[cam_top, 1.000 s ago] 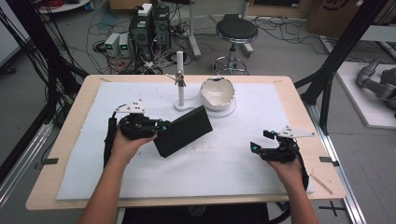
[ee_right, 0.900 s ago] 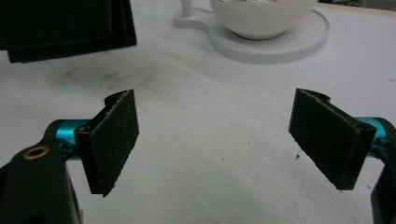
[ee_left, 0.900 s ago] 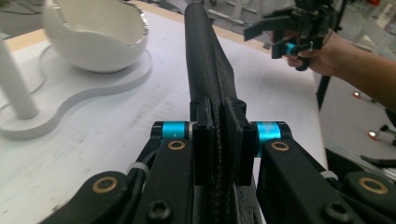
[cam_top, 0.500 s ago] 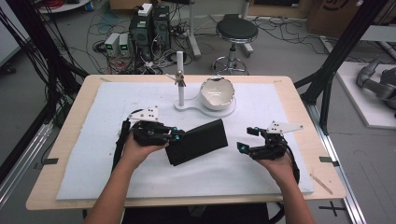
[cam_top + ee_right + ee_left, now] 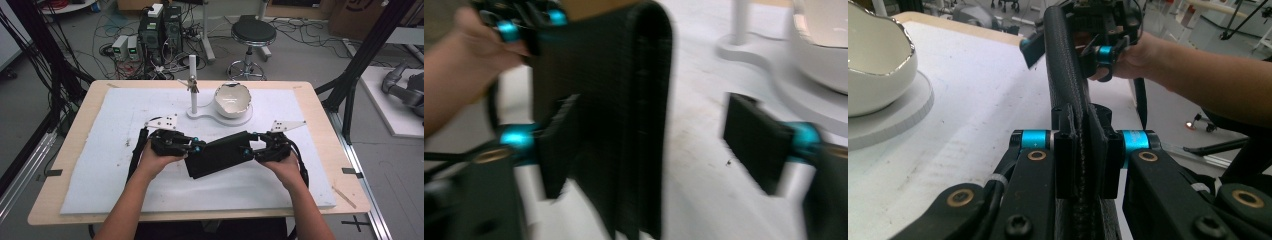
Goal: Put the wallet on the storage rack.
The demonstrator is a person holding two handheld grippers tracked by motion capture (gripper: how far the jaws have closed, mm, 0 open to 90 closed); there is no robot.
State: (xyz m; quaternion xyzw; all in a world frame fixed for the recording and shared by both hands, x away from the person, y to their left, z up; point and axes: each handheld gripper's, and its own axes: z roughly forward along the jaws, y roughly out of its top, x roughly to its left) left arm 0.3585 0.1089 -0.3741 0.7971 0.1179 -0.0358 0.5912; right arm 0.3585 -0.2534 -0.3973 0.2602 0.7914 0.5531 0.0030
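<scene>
**Black pouch held at one end, second gripper closing round the other**

High view: a flat black pouch (image 5: 222, 155) sits at the centre of the frame, over the white mat (image 5: 100, 165) that covers the wooden table (image 5: 320, 107). It runs slantwise, its right end higher in the frame than its left.

Left gripper (image 5: 192, 146), centre-left of the frame: jaws clenched on the pouch's left end. The left gripper view confirms it, with both pads pressed flat against the pouch's thin edge (image 5: 1080, 165) at lower centre; the pouch runs away up the frame, edge-on.

Right gripper (image 5: 252, 145), centre-right of the frame: at the pouch's right end. In the right gripper view the pouch (image 5: 624, 115) stands between the jaws. The left pad is against or just beside it; blur prevents telling which. The right pad stands clearly apart, with bare mat showing in the gap. These jaws have just been closing, with the pouch between them, and no grip is made yet.

Upper centre of the high view: a white bowl (image 5: 232, 99) with a ragged rim on a white base, and a white post (image 5: 193, 82) just to its left. Both lie apart from the pouch.
</scene>
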